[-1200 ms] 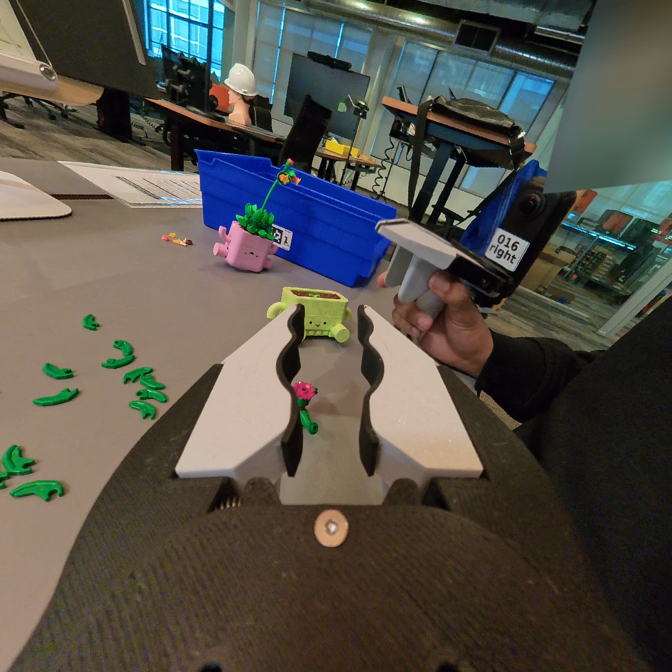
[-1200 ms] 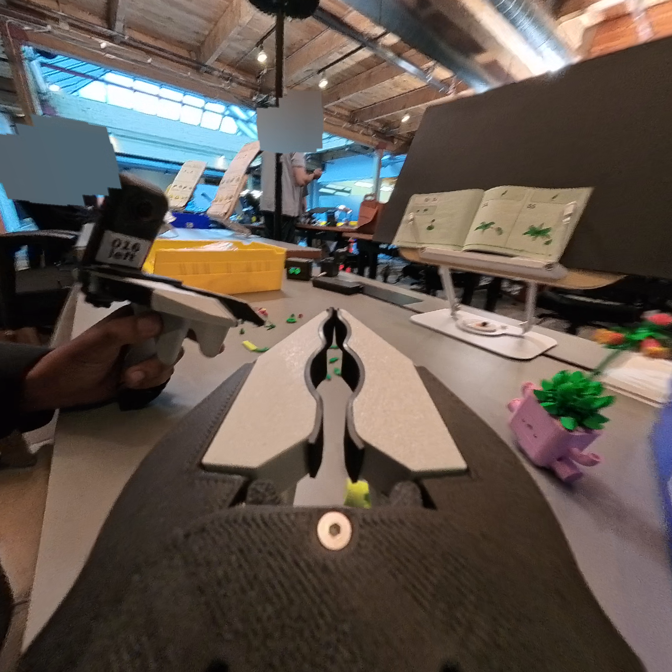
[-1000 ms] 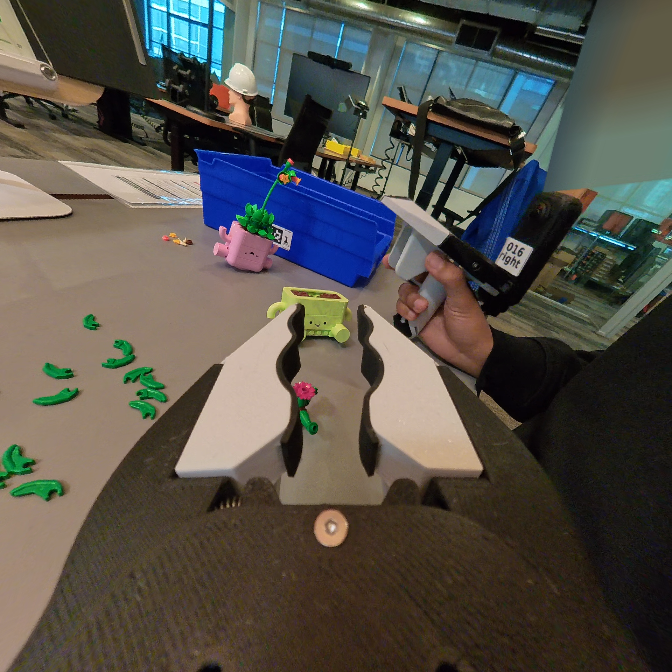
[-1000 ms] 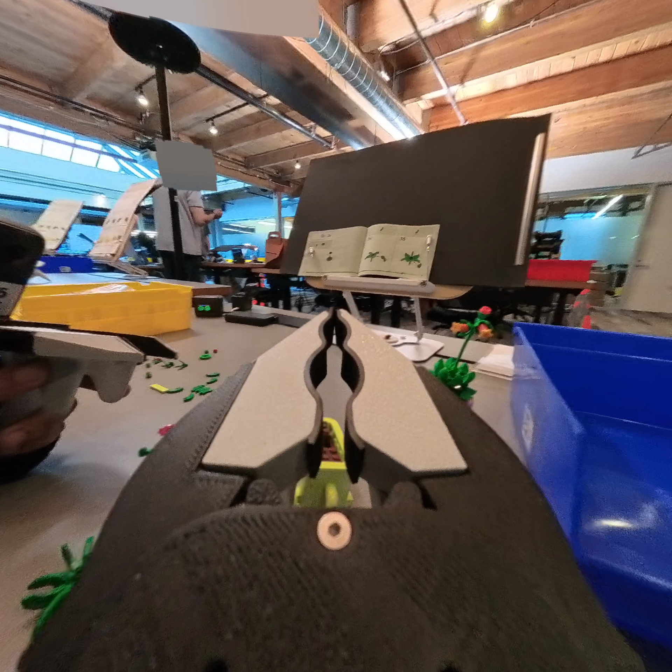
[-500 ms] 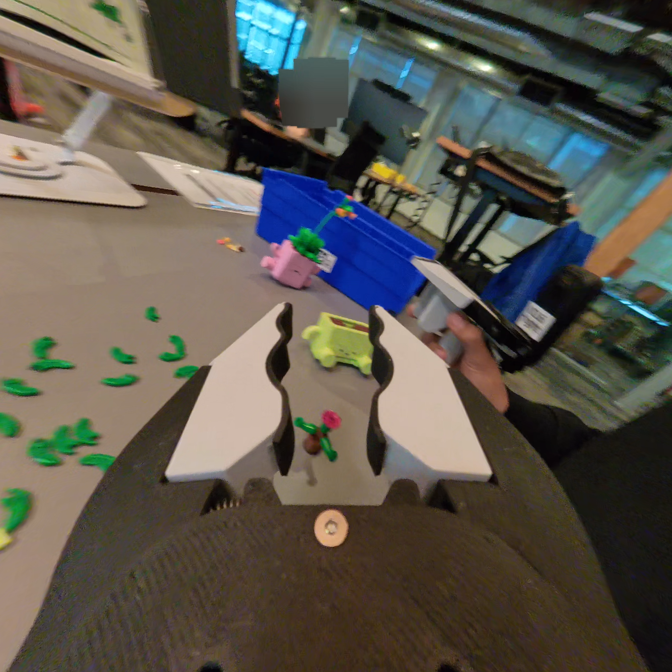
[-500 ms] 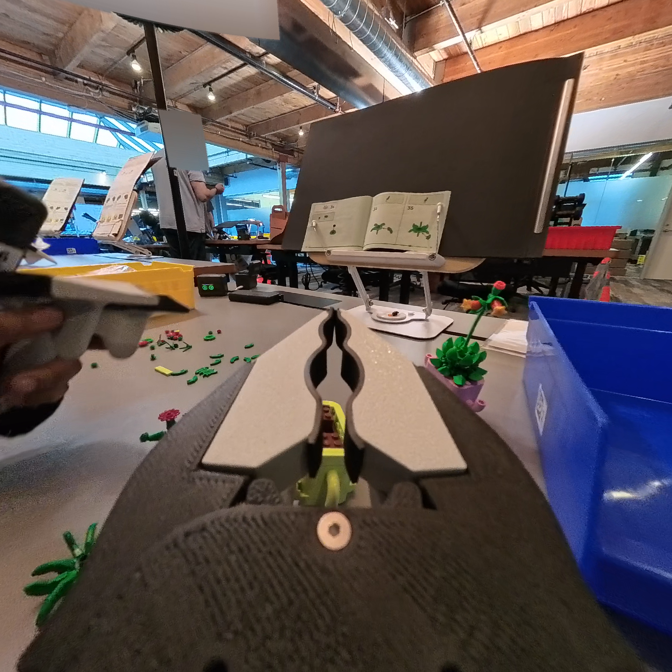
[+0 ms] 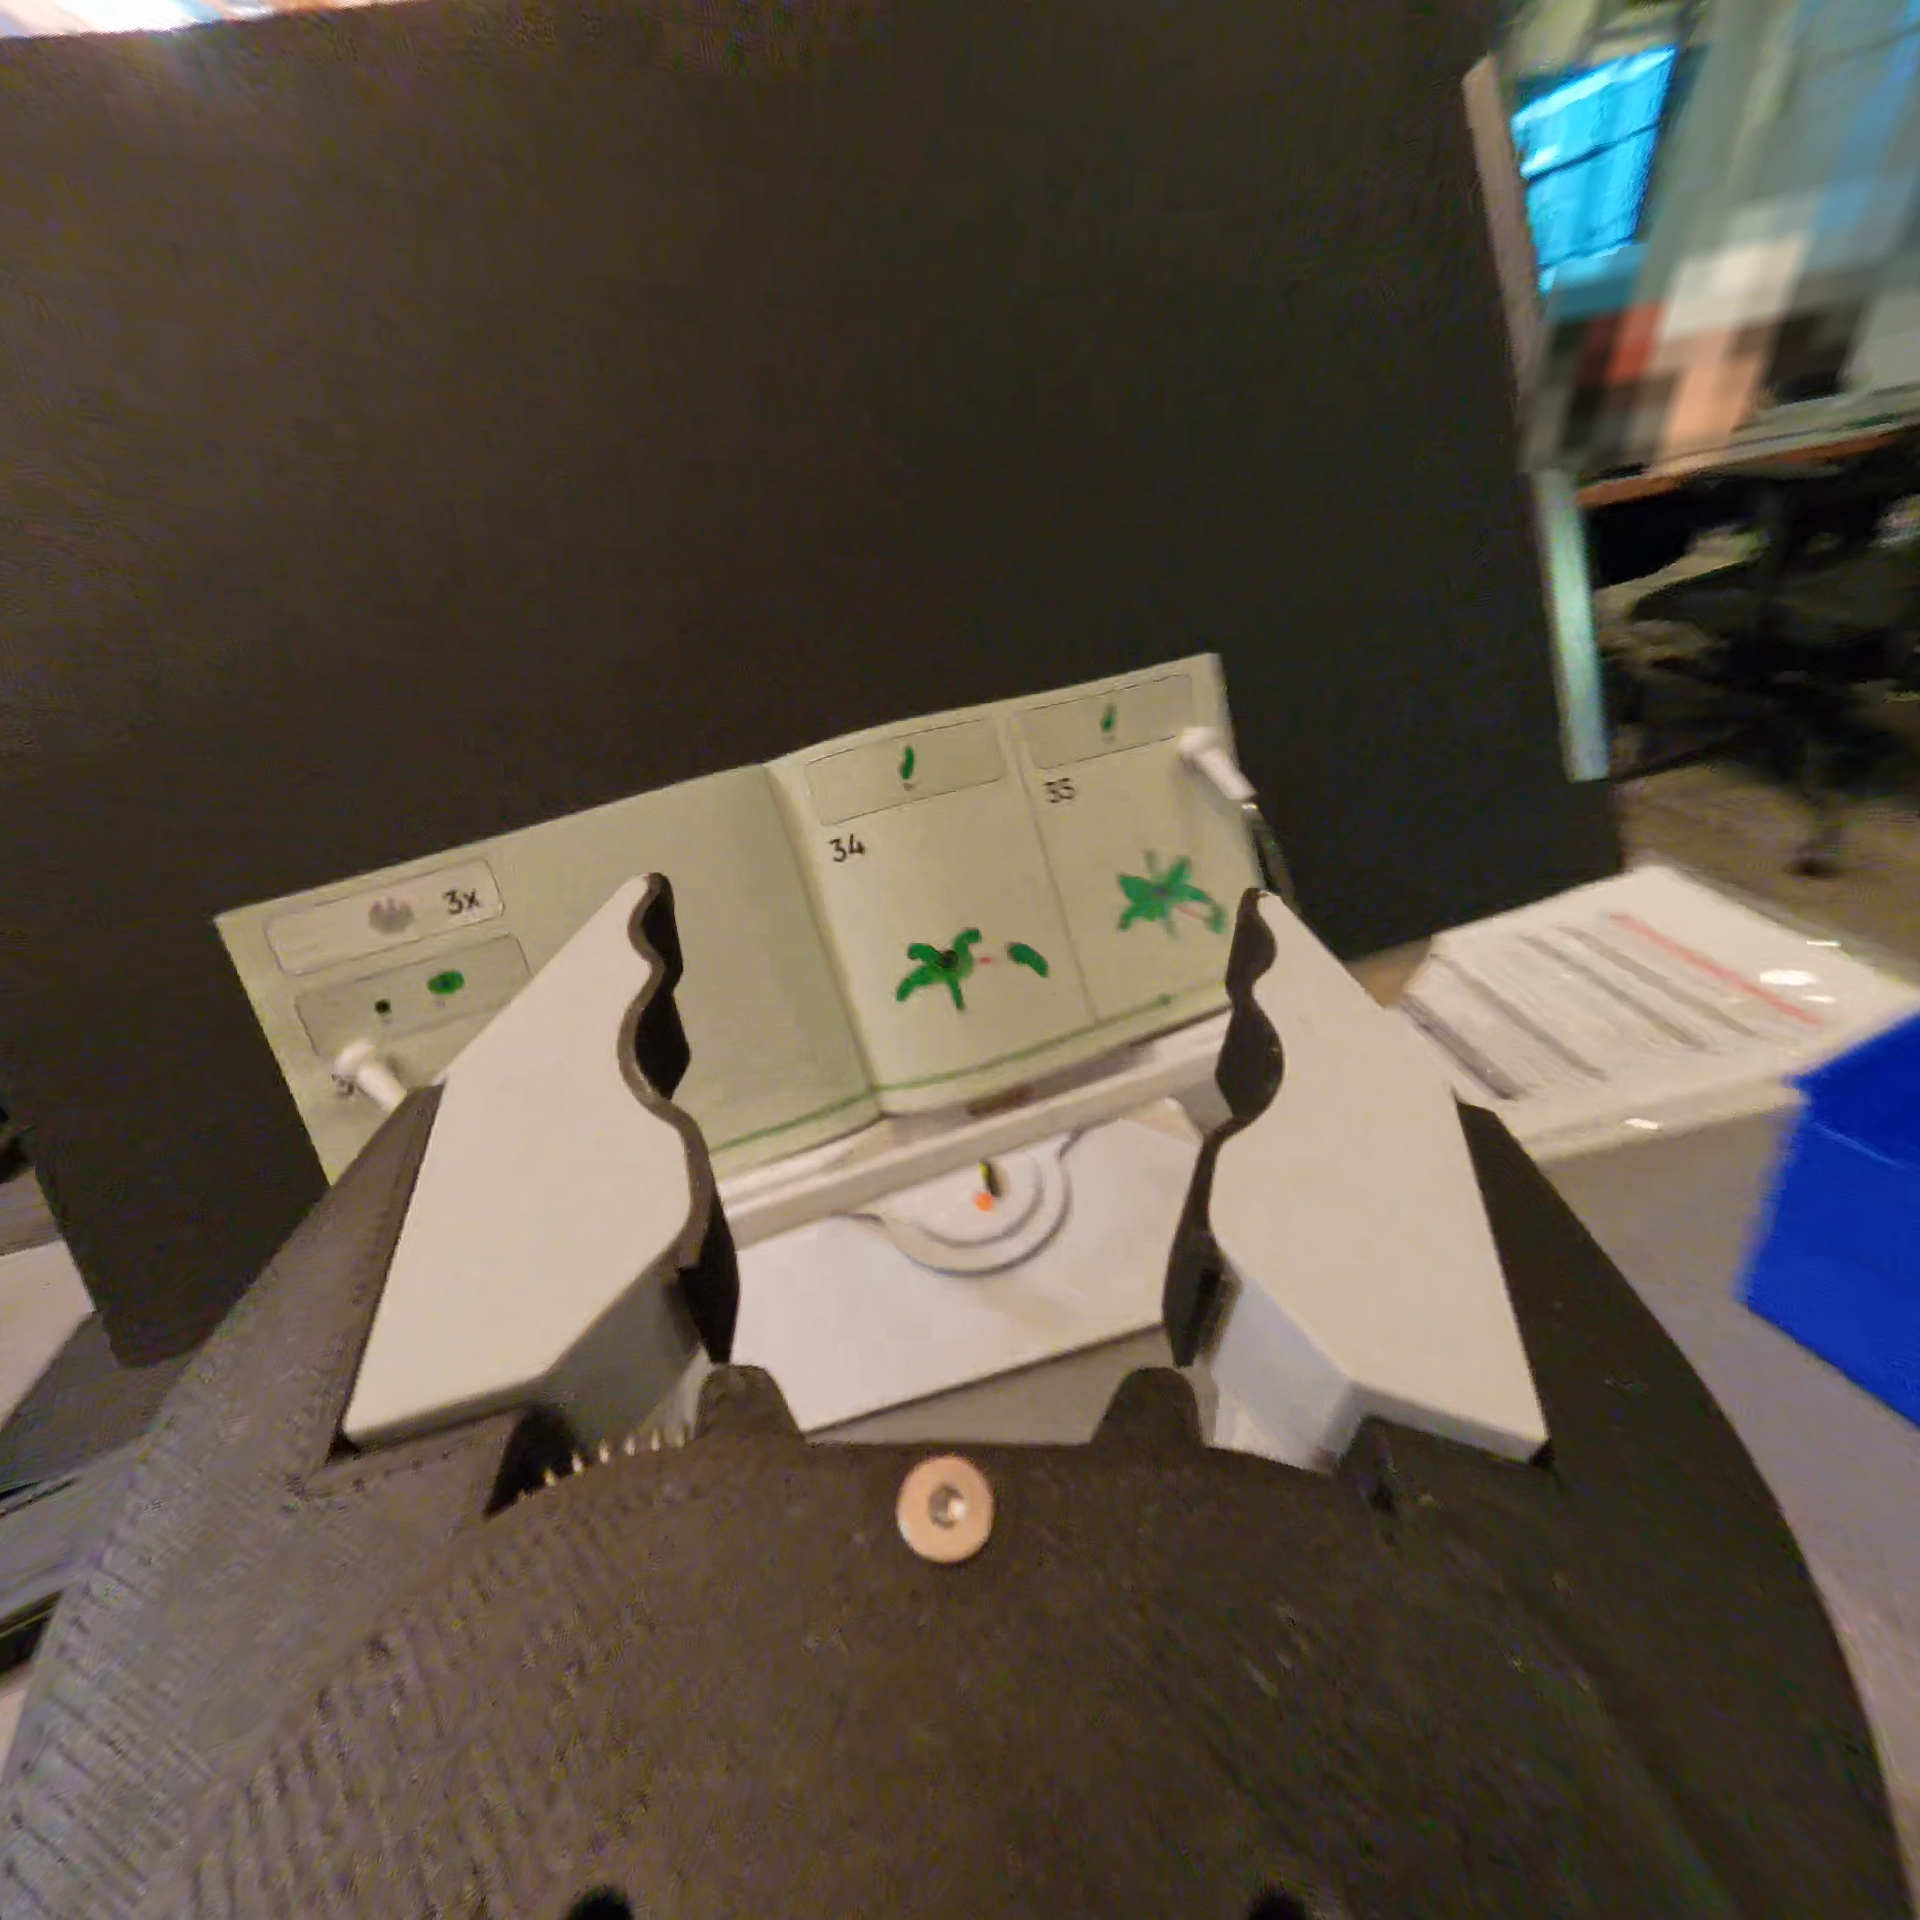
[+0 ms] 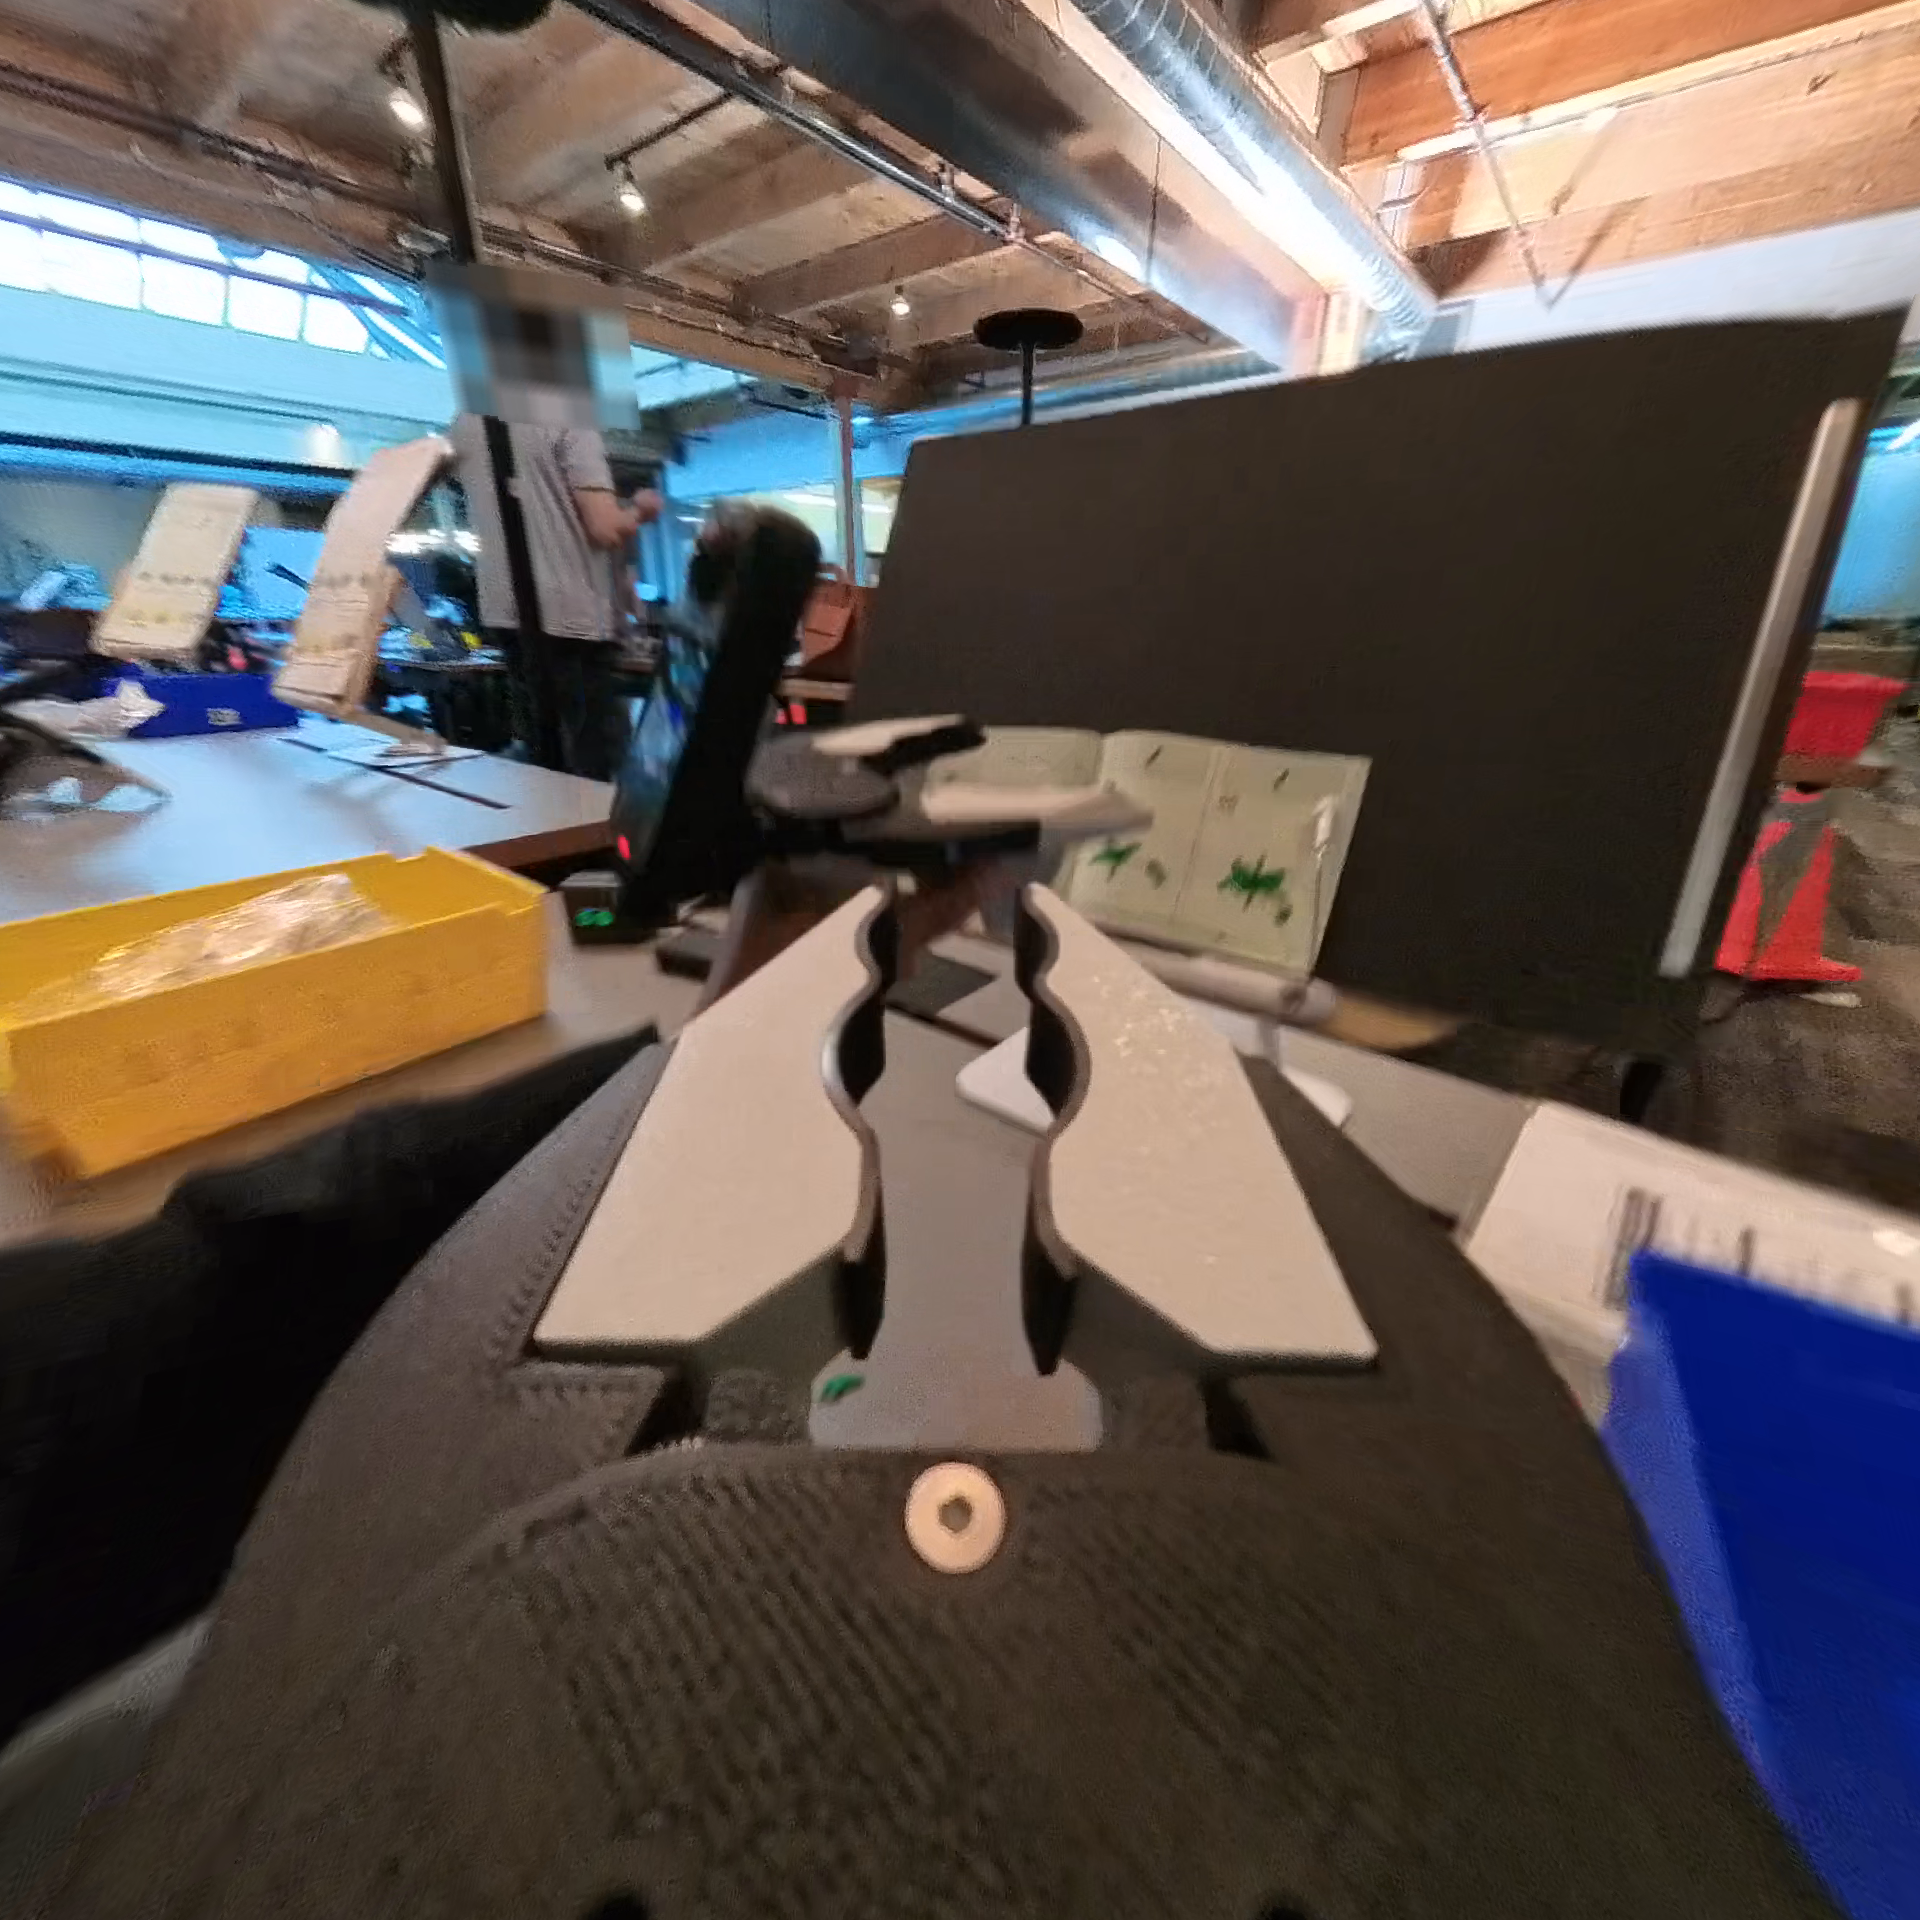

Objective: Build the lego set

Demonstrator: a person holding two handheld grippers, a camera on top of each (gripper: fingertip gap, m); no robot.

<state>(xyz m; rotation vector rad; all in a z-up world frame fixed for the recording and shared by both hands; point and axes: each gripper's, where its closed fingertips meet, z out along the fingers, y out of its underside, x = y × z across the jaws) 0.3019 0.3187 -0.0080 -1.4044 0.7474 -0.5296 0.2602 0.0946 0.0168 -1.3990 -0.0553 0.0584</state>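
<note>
The open instruction booklet (image 7: 935, 935) stands on a white stand (image 7: 935, 1309) in front of a black board (image 7: 727, 416). My left gripper (image 7: 951, 904) is raised and points straight at the booklet, jaws wide open and empty. In the right wrist view the left gripper (image 8: 935, 779) shows ahead, in front of the booklet (image 8: 1195, 842). My right gripper (image 8: 956, 904) is held above the table, jaws apart by a narrow gap and empty. One small green piece (image 8: 840, 1387) lies on the table below its finger bases. The lego pots are out of view.
A blue bin (image 7: 1849, 1226) stands at the right, also low right in the right wrist view (image 8: 1787, 1507). Printed sheets (image 7: 1642, 987) lie beside it. A yellow bin (image 8: 260, 987) stands at the left. A person (image 8: 551, 551) stands far behind. The tips of one gripper are about 20 centimeters away from the tips of the other.
My left gripper swung up from the table pieces to face the booklet and opened wider. My right gripper opened and lifted away; the lime pot no longer shows under it.
</note>
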